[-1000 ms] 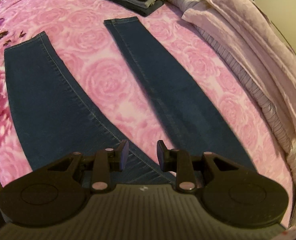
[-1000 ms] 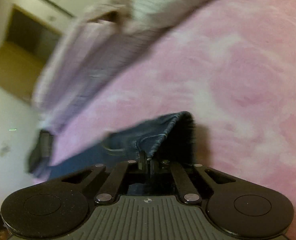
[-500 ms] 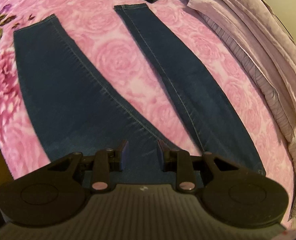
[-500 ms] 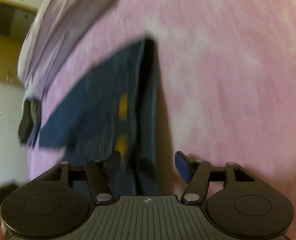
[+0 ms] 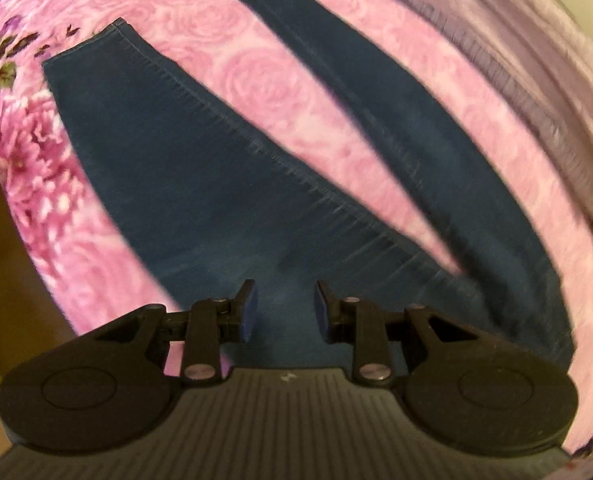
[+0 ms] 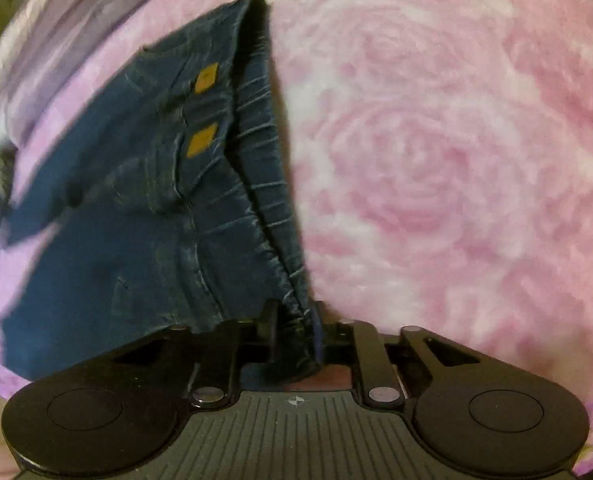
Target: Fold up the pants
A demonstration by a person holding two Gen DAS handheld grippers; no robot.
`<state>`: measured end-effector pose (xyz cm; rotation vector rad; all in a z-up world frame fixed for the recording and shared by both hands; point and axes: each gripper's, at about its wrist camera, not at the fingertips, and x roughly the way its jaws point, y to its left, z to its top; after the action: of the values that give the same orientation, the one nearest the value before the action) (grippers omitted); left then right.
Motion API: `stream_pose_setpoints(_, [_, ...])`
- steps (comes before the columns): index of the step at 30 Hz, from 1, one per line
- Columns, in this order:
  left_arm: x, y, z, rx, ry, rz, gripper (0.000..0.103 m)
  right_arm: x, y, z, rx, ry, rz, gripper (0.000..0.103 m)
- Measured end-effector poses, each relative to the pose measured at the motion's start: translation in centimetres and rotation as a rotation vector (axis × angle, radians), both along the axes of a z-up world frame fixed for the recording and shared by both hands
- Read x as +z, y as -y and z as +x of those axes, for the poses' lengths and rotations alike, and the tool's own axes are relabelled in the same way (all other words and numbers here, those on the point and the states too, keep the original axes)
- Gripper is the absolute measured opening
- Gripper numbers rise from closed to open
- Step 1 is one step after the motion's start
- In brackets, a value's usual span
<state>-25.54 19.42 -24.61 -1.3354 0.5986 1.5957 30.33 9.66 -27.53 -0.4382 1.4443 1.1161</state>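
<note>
No fold made yet: jeans (image 5: 184, 168) lie flat on the pink bedspread (image 5: 264, 72), legs splayed; left gripper (image 5: 283, 307) hovers over the seat, jaws slightly parted and empty, while right gripper (image 6: 294, 330) jaws are closing on the waistband (image 6: 268, 184), so all folds remain.

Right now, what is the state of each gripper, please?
Left gripper: open, nothing between its fingers, above the jeans.
Right gripper: its fingers are closing, with the jeans waistband between them.

one pair of jeans (image 5: 224, 184) (two legs spread apart), two yellow patches (image 6: 204, 80), one pink blanket (image 5: 264, 76)
</note>
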Motion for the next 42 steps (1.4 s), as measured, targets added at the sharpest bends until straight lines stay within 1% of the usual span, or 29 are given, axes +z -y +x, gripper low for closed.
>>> stream_pose_setpoints(1, [0.0,0.2,-0.3,-0.019,-0.004,-0.003,0.025,0.6,-0.5,-0.6,-0.006,0.04,-0.022,0.023])
stream_pose_setpoints(2, [0.1,0.4,-0.8,-0.039,-0.009,-0.003,0.025,1.4,-0.9,-1.2,-0.014,0.095,-0.044,0.028])
stream_pose_setpoints(4, [0.5,0.8,-1.8,-0.074,-0.026,-0.009,0.026,3.7,-0.8,-2.7,-0.027,0.221,-0.047,0.031])
stream_pose_setpoints(5, [0.8,1.0,-2.4,-0.089,-0.025,-0.01,0.027,4.6,-0.3,-3.4,-0.027,0.262,-0.051,0.032])
stream_pose_setpoints(6, [1.1,1.2,-3.1,-0.109,-0.025,-0.014,0.028,5.5,0.0,-4.2,-0.032,0.281,-0.049,0.033])
stream_pose_setpoints(7, [1.5,1.4,-3.7,-0.128,-0.031,-0.013,0.029,6.5,0.3,-5.2,-0.037,0.27,-0.035,0.034])
stream_pose_setpoints(9, [2.6,1.9,-4.8,-0.187,-0.047,-0.01,0.03,8.2,1.4,-7.3,-0.035,0.202,-0.002,0.038])
stream_pose_setpoints(11, [3.7,2.3,-5.7,-0.258,-0.07,-0.017,0.03,9.8,2.1,-10.1,-0.024,0.153,0.013,0.053])
stream_pose_setpoints(13, [5.0,3.0,-6.5,-0.312,-0.066,-0.009,0.032,11.7,2.8,-13.4,-0.007,0.139,0.047,0.062])
stream_pose_setpoints(14, [5.9,3.3,-7.0,-0.339,-0.061,-0.009,0.032,12.6,2.8,-15.1,-0.001,0.14,0.062,0.065])
stream_pose_setpoints(17, [8.6,4.2,-7.7,-0.413,-0.074,0.016,0.033,15.7,2.9,-19.7,0.035,0.142,0.102,0.067])
stream_pose_setpoints(20, [11.6,5.3,-7.9,-0.483,-0.11,0.058,0.039,18.9,2.9,-23.0,0.09,0.161,0.155,0.067])
stream_pose_setpoints(22, [13.6,6.1,-8.2,-0.496,-0.11,0.099,0.046,21.3,3.3,-24.7,0.124,0.193,0.198,0.067])
stream_pose_setpoints(24, [15.3,7.1,-8.4,-0.494,-0.111,0.135,0.047,23.3,3.8,-26.1,0.164,0.217,0.233,0.067])
stream_pose_setpoints(27, [17.3,8.8,-8.6,-0.486,-0.106,0.18,0.049,25.2,4.8,-27.4,0.192,0.246,0.269,0.067])
stream_pose_setpoints(30, [18.7,10.5,-8.6,-0.476,-0.099,0.204,0.05,26.4,6.2,-28.1,0.211,0.259,0.289,0.068])
stream_pose_setpoints(33, [19.6,12.4,-8.0,-0.484,-0.115,0.21,0.051,27.0,8.0,-28.5,0.227,0.26,0.302,0.068])
stream_pose_setpoints(39, [20.2,17.3,-6.3,-0.506,-0.13,0.214,0.052,27.4,13.0,-28.7,0.237,0.256,0.299,0.068])
stream_pose_setpoints(42, [20.2,20.2,-5.8,-0.52,-0.134,0.203,0.053,27.5,15.3,-28.7,0.241,0.259,0.296,0.068])
